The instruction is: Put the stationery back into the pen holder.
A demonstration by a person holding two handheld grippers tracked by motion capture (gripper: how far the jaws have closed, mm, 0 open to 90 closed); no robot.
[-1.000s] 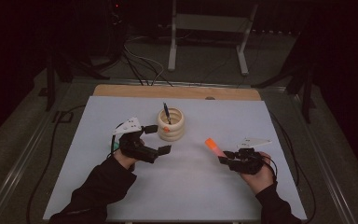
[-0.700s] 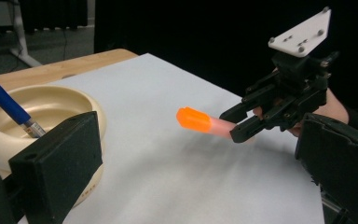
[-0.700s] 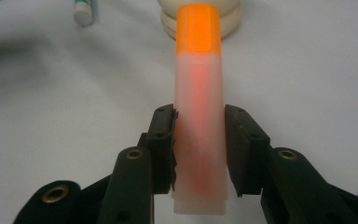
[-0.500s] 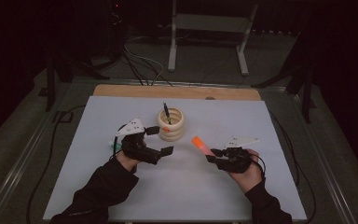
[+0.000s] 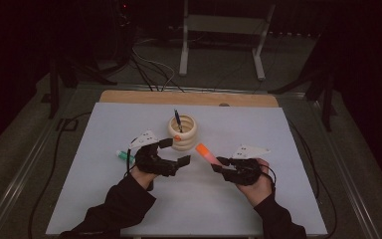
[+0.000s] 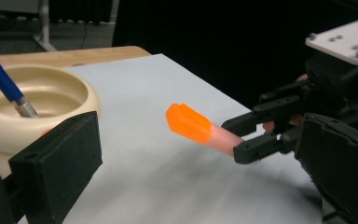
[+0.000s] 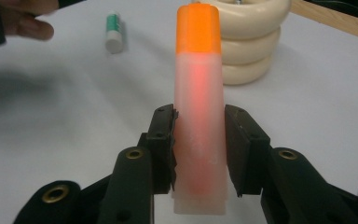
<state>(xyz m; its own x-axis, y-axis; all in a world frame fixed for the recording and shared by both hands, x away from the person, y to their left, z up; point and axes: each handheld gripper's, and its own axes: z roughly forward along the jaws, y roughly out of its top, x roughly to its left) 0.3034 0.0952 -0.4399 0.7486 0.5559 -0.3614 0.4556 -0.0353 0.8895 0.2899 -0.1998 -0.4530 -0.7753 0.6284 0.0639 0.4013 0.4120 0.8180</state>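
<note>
The white table took up the middle and lower part of the high view, with a strip of bare wood along its far edge. A little above the centre of that view stood the cream ringed cup, and a blue pen leaned inside it. My left gripper sat just left of centre, below and beside the cup, its jaws spread apart with nothing between them; in the left gripper view its two black pads rose at the lower left and lower right of the frame, well apart. My right gripper was right of centre, clenched on the highlighter, which it held clear of the table with the orange cap pointing up and left toward the cup. In the right gripper view the highlighter stood up the middle of the frame, both pads pressed against its pale barrel near the bottom end. A small green and white tube lay on the table at the left, just beside my left hand, and it showed at the upper left of the right gripper view.
</note>
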